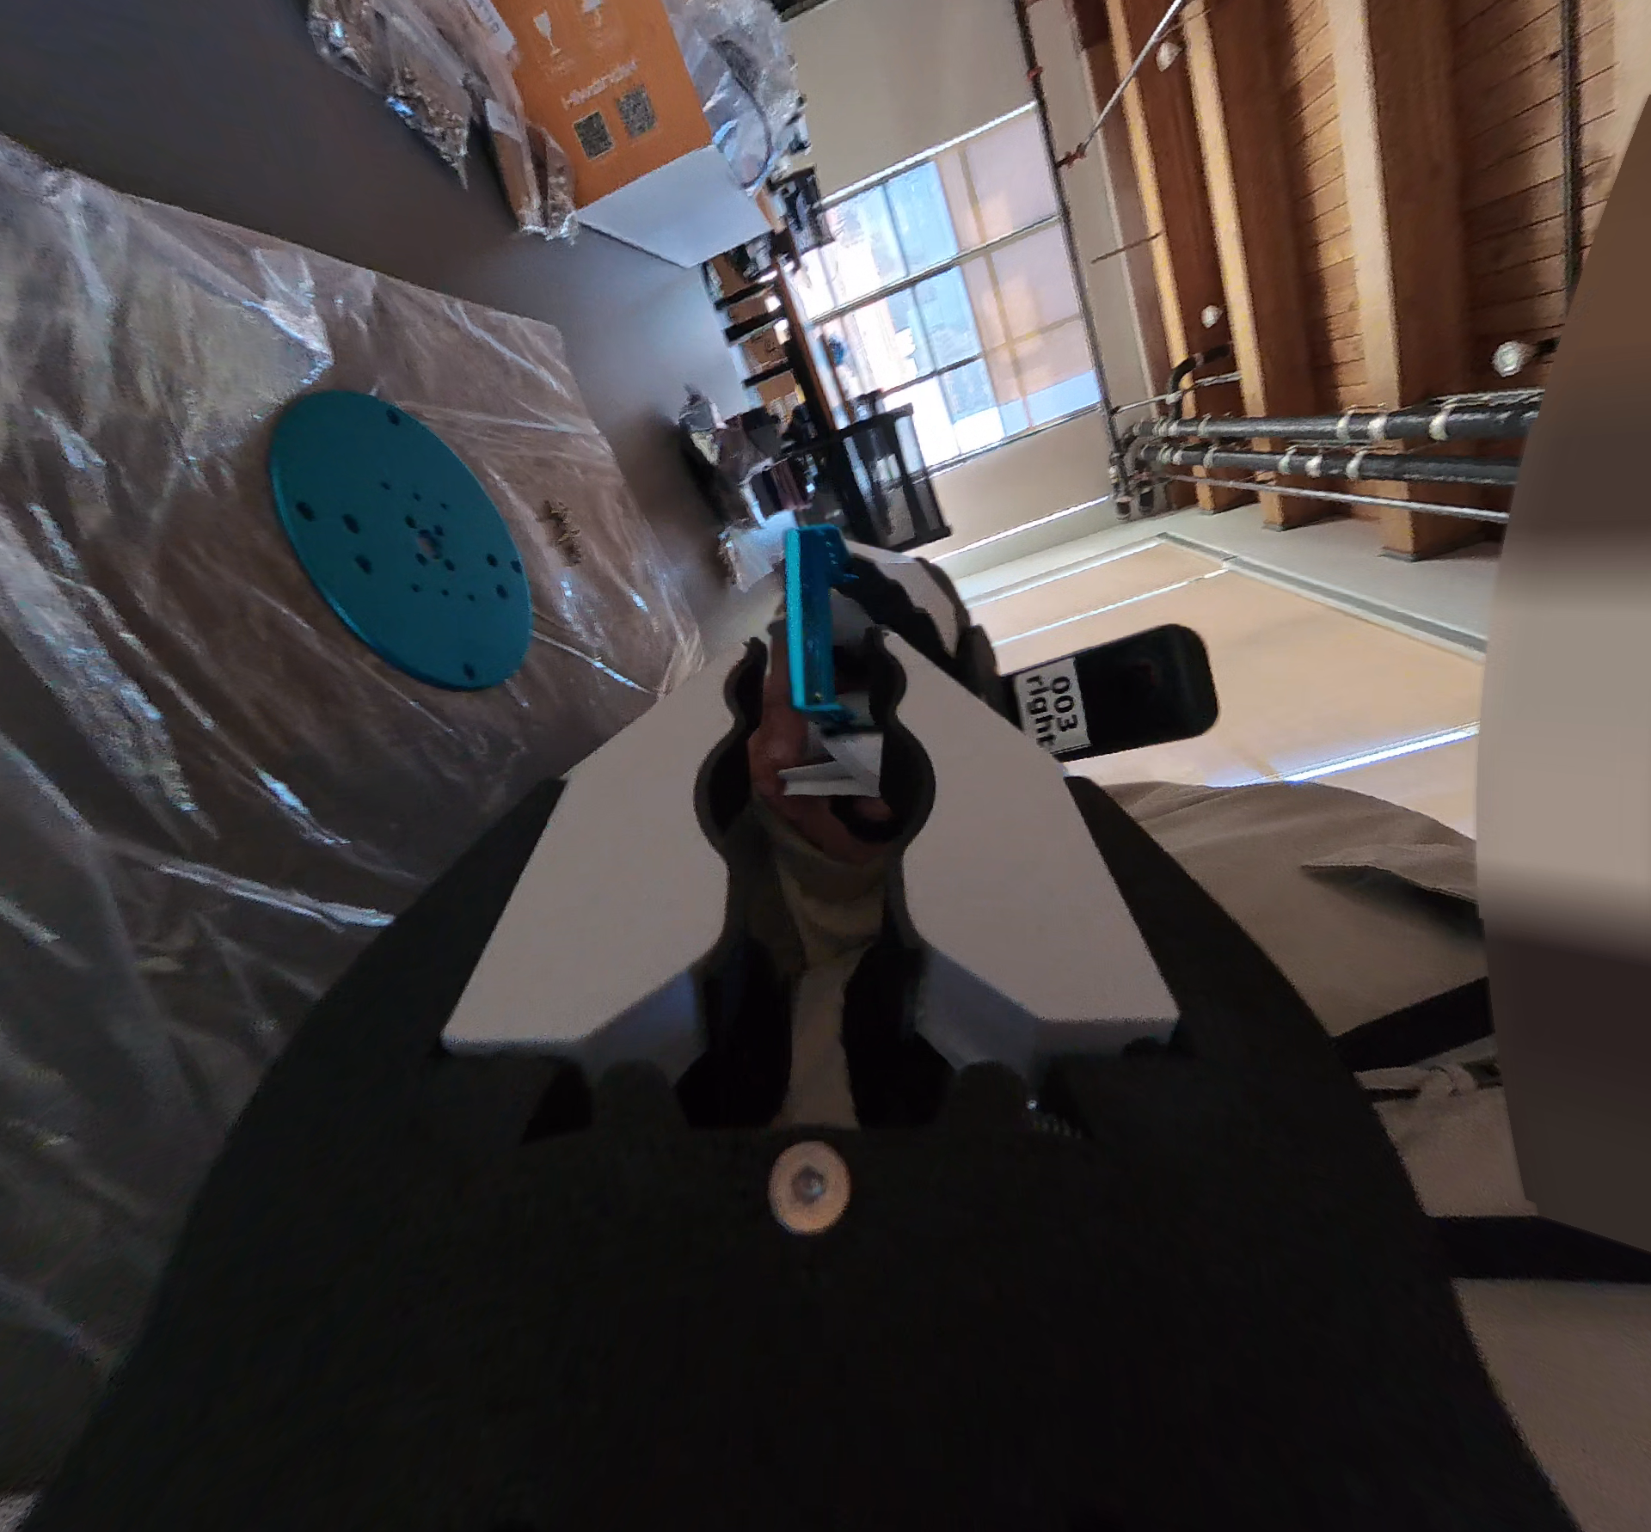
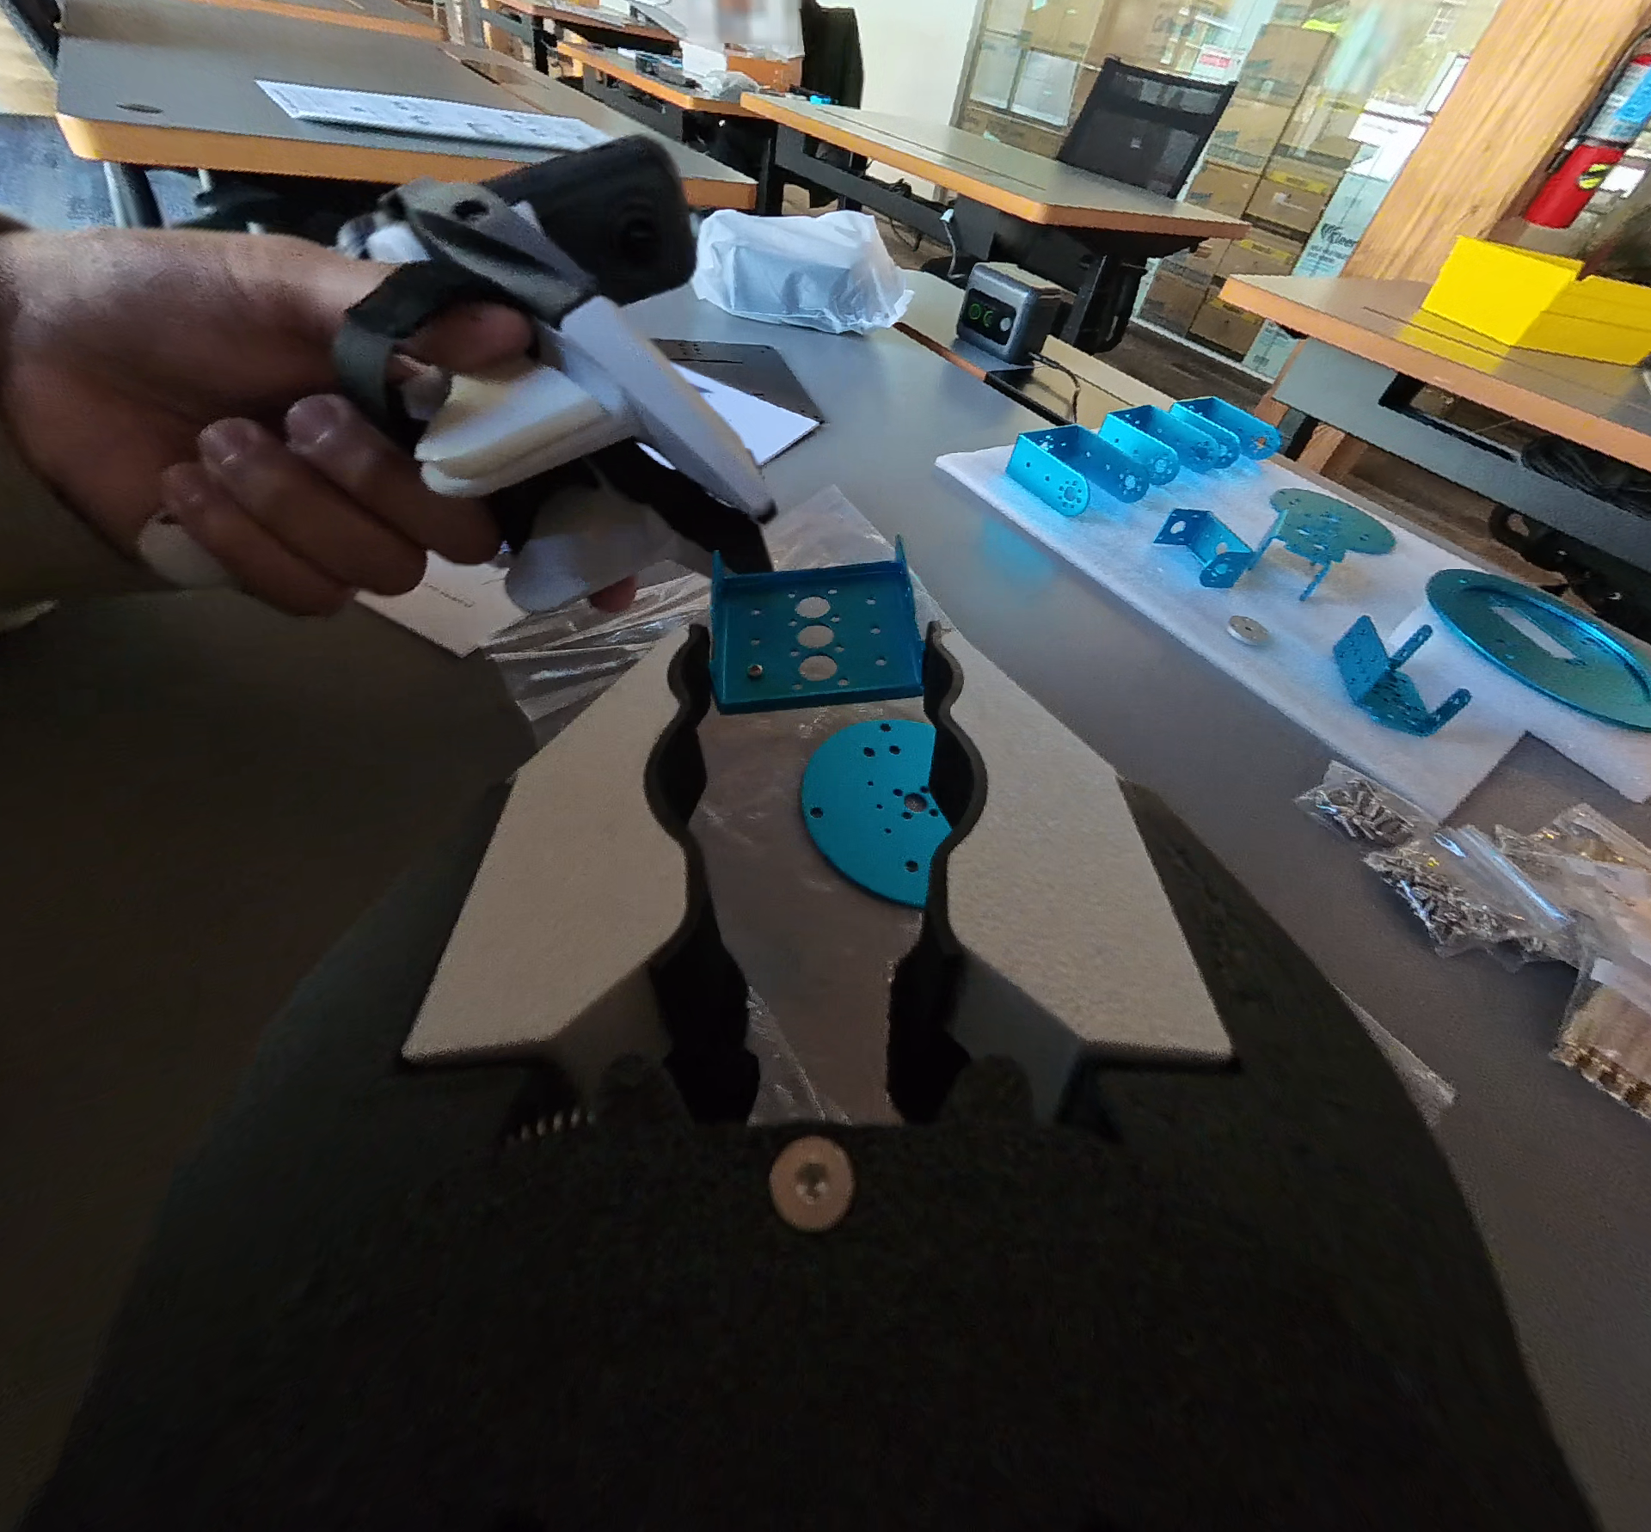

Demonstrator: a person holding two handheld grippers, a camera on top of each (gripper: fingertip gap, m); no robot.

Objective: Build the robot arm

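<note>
My right gripper is shut on a square blue bracket with round holes and holds it flat above the grey table. A small metal piece sits in the bracket. My left gripper is narrowly open, tips on either side of the bracket's edge; I cannot tell whether they touch it. In the right wrist view the left gripper, held by a hand, reaches the bracket's far left corner. A round blue plate lies on clear plastic below.
A white foam sheet at right carries several blue brackets and a blue ring. Bags of screws lie at the right edge. A white plastic bag and an orange box stand farther back. A person sits at a far desk. The grippers are tip to tip, or close to it. The round blue plate is about 9 centimetres from both grippers' fingertips.
</note>
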